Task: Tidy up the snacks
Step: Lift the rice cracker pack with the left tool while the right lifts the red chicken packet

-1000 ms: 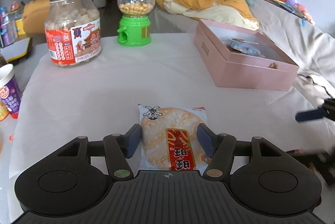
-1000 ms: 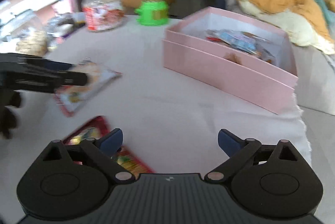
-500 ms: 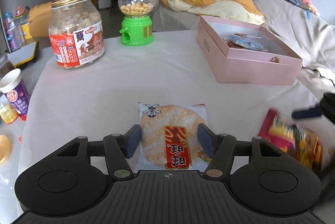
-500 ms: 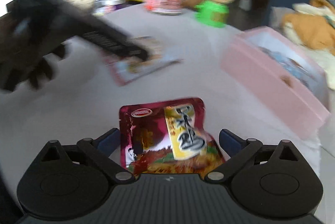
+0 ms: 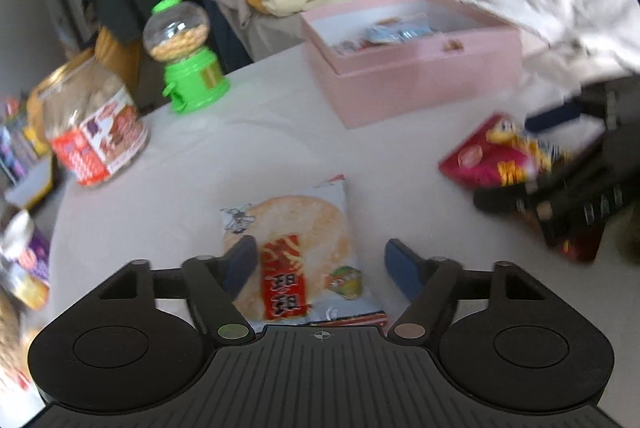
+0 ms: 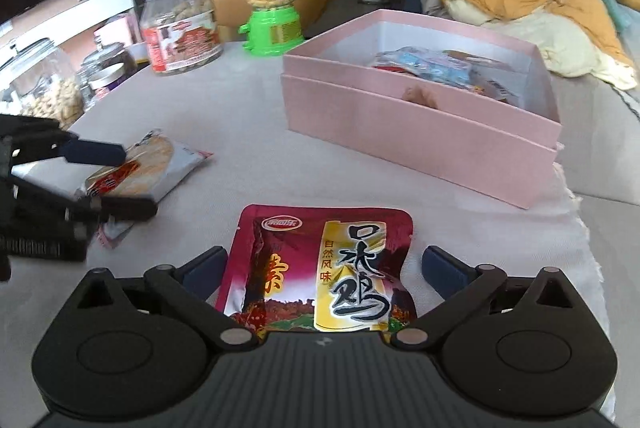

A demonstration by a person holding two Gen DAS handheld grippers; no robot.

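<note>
You're lining up 2 pickups: left gripper (image 5: pixel 320 264) opening around the rice cracker packet (image 5: pixel 294 252), right gripper (image 6: pixel 322 268) opening around the red pouch (image 6: pixel 320 268) (neither gripped). Close, then carry both to the pink box (image 6: pixel 420 132).

Both wrist views low, near table; share pink box (image 5: pixel 420 84).

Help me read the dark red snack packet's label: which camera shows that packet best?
The right wrist view: the dark red snack packet lies sharp and face-up between the opening right gripper. In the left wrist view the packet is blurred, off at the right and partly covered.
</note>
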